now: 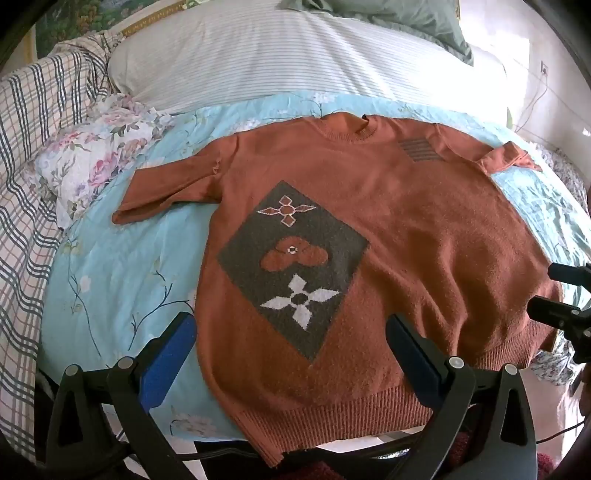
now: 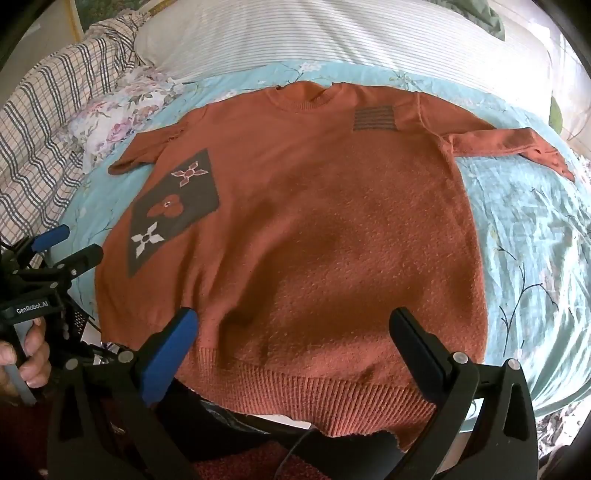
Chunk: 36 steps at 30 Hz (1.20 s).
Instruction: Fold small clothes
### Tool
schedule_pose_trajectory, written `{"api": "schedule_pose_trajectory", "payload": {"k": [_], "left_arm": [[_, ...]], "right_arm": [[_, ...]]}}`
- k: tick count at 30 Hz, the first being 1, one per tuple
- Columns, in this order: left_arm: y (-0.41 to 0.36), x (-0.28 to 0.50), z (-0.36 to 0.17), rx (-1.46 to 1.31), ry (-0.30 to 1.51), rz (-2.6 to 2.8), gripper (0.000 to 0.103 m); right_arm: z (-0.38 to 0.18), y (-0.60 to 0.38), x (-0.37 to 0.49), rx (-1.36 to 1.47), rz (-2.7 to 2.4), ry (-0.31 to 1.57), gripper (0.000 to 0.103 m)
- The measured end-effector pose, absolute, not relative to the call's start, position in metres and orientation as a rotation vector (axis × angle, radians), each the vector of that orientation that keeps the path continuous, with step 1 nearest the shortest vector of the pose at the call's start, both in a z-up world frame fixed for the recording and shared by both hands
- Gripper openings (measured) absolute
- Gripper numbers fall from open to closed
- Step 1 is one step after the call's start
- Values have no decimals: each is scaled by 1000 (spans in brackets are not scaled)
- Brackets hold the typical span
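A rust-orange knit sweater (image 1: 406,229) lies flat, front up, on a light blue floral sheet (image 1: 122,280), with both sleeves spread out. It has a grey diamond patch with flowers (image 1: 291,266) and a small striped patch (image 1: 419,149). It also shows in the right wrist view (image 2: 314,240). My left gripper (image 1: 291,332) is open and empty, above the sweater's lower left part near the hem. My right gripper (image 2: 293,328) is open and empty, above the lower right part near the ribbed hem (image 2: 314,398). Each gripper shows at the edge of the other's view.
A striped white pillow (image 1: 280,62) lies behind the sweater. A plaid blanket (image 1: 33,147) and a floral cloth (image 1: 96,147) lie at the left. A green pillow (image 1: 406,22) is at the back. The bed's near edge runs under the hem.
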<state>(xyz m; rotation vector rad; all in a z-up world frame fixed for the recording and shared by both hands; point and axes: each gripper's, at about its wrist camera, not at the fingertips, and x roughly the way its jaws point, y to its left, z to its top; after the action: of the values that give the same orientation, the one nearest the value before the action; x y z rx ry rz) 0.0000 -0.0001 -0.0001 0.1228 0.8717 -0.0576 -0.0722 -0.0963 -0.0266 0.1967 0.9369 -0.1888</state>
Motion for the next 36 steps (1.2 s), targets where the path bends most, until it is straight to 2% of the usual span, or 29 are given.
{"api": "schedule_pose_trajectory", "payload": {"k": [36], "left_arm": [[-5,9,-12,100,912,-92,102]], "right_arm": [[-24,-101,-70,225,-190,907,103]]}}
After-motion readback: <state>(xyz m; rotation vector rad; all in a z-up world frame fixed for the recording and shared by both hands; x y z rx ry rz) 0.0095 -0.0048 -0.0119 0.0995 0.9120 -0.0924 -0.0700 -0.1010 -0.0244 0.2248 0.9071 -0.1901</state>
